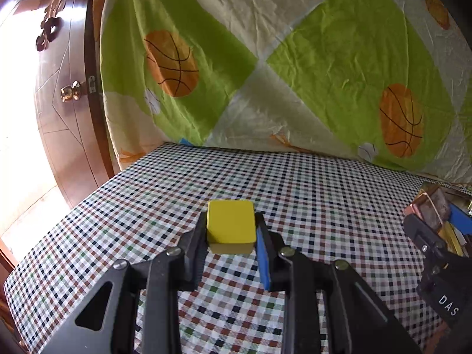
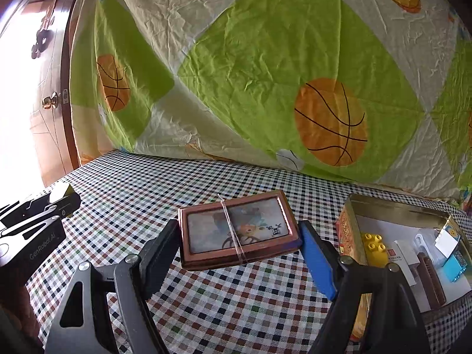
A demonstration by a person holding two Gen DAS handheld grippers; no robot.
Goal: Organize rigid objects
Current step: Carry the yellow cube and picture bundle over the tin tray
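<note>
Cards, a copper-edged bundle (image 2: 237, 230) tied with a rubber band, sit clamped across their length in the right claw (image 2: 240, 246), long axis running from finger to finger, held above the checked worktop (image 2: 206, 309). The open tin (image 2: 348, 206) lies just off that claw's right finger, already holding a yellow brick (image 2: 374, 247) and other small items, so the coming move looks like a short carry rightward over the near rim. The left claw (image 1: 231, 233) is closed on a yellow block (image 1: 230, 225), lifted off the cloth and much farther from the tin. Bare cloth stretches ahead of both claws to the hanging quilt (image 2: 265, 73); the worktop's left edge is near the left claw.
</note>
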